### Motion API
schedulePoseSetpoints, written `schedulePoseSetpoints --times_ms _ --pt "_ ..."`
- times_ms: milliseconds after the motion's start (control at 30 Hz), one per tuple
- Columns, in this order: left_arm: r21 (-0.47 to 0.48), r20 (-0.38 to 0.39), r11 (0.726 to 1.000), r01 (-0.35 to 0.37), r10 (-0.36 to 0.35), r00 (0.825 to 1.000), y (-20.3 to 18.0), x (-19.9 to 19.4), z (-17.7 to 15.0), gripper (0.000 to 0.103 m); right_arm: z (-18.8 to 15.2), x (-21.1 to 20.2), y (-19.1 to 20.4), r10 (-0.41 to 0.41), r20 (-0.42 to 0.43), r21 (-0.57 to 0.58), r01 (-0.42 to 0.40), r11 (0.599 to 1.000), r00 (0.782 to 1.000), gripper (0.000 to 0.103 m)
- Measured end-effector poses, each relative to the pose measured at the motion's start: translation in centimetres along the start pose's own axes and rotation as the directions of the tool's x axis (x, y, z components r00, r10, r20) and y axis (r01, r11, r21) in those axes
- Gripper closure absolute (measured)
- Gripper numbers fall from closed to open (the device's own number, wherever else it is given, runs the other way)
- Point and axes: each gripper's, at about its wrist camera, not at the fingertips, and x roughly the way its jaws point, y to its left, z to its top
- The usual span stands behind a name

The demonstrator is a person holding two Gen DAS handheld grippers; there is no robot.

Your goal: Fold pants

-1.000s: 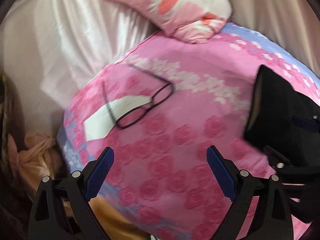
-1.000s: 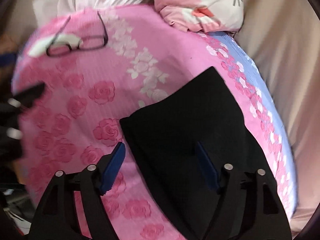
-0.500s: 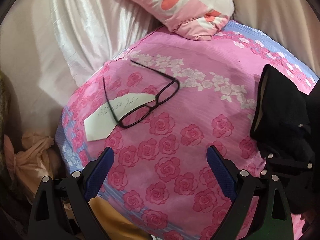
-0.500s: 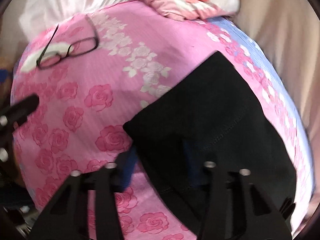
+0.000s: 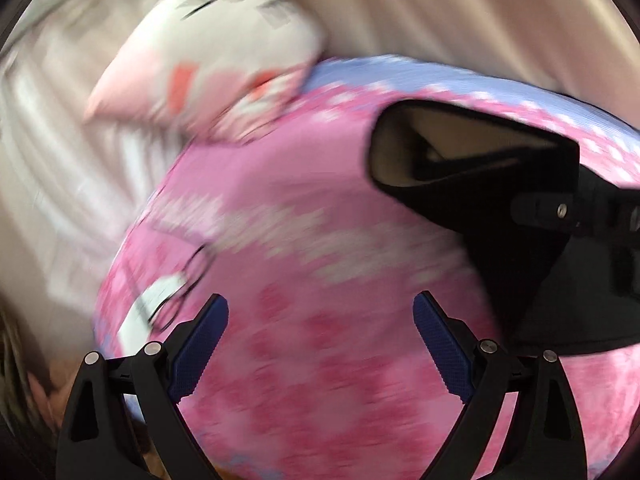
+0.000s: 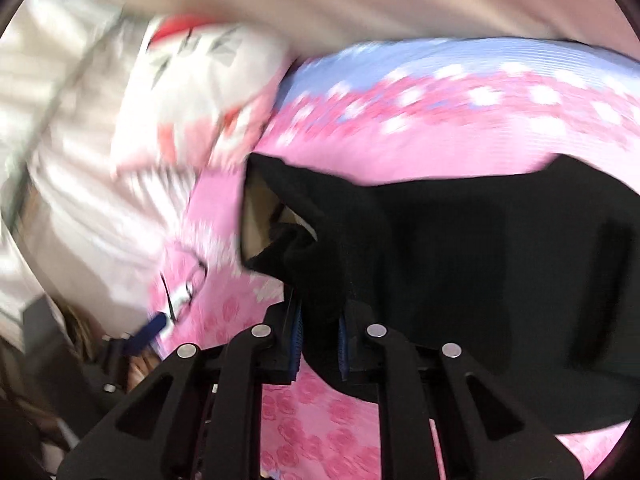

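Note:
The black pants (image 6: pixel 460 248) lie on a pink rose-print bed cover (image 6: pixel 400 148). My right gripper (image 6: pixel 319 340) is shut on the pants' near edge and lifts it, so the fabric bunches and its tan lining (image 6: pixel 256 216) shows. In the left wrist view the pants (image 5: pixel 500 220) hang raised at the right, with the right gripper's body beside them. My left gripper (image 5: pixel 320 344) is open and empty above the pink cover (image 5: pixel 320 280), left of the pants. Both views are motion-blurred.
A pink and white pillow (image 5: pixel 224 60) lies at the head of the bed. Black glasses on a white paper slip (image 5: pixel 168 304) lie at the cover's left edge; they also show in the right wrist view (image 6: pixel 184 288). Pale curtains (image 5: pixel 440 8) hang behind.
My right gripper has closed on the pants' edge and lifted it, opening the fold. Both cameras have swung; the glasses have shifted lower left in view. My left gripper stays open.

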Motion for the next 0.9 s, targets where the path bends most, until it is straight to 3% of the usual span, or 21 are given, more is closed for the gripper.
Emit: schedulePoseSetpoints --times_ms 200,367,533,667,733,800,900 --pt "0.171 0.061 0.982 0.079 -0.091 0.994 -10.3 -2.8 3.4 0.011 0.0 -9.7 -10.3 -0.034 0.164 0.206 -0.001 0.978 0.986 0.090" --pt "0.298 0.077 0.945 0.135 -0.165 0.983 -19.1 -5.1 4.7 0.011 -2.3 -15.7 -18.6 -0.125 0.246 0.361 0.028 0.932 0.961 0.090" --pt "0.409 0.079 0.897 0.169 -0.219 0.973 -26.5 -6.9 4.2 0.011 -5.8 -19.8 -26.1 -0.186 0.283 0.503 0.019 0.864 0.941 0.090" --pt "0.458 0.046 0.865 0.203 -0.251 0.967 -31.2 -7.5 3.3 0.011 -9.0 -20.9 -30.8 -0.228 0.261 0.573 0.040 0.818 0.938 0.090" --pt "0.480 0.031 0.852 0.210 -0.256 0.966 -33.2 -7.7 2.7 0.011 -10.5 -20.3 -32.7 -0.209 0.235 0.592 0.031 0.805 0.949 0.089" --pt "0.495 0.026 0.843 0.211 -0.257 0.966 -34.5 -7.9 2.2 0.011 -11.8 -18.7 -34.7 -0.136 0.202 0.607 -0.015 0.794 0.970 0.082" --pt "0.510 0.012 0.834 0.211 -0.252 0.968 -35.6 -8.0 1.3 0.011 -12.5 -17.9 -35.8 -0.039 0.246 0.613 -0.124 0.781 0.968 0.075"
